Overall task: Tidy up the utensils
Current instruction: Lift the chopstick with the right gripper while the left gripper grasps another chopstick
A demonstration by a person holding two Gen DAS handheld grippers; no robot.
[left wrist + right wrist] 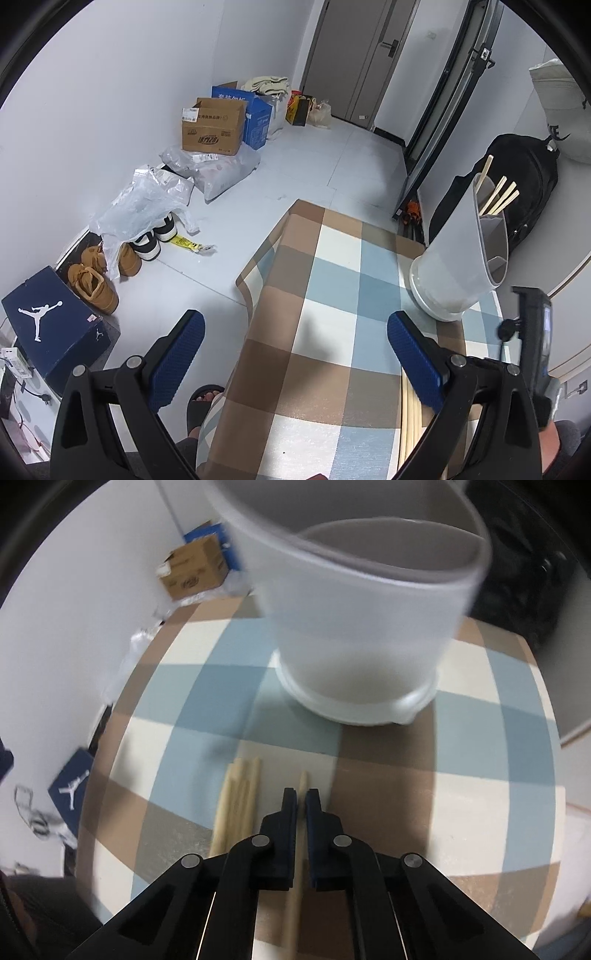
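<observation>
The right gripper (301,800) is clamped, it seems, on one chopstick (295,904) lying lengthwise between its jaws, ready for the holder (354,627) just ahead; the loose chopsticks (236,805) wait alongside; the left gripper (295,354) hangs idle, jaws apart.

I see a counter (332,332) checked in tan, blue and cream. The holder (458,266) is frosted white, the chopsticks (236,805) pale wood, my fingers (177,354) blue-padded.

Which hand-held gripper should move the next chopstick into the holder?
Right. The right hand-held gripper is closed around a single chopstick, directly facing the white holder. The left hand-held gripper is open and holds nothing.
</observation>
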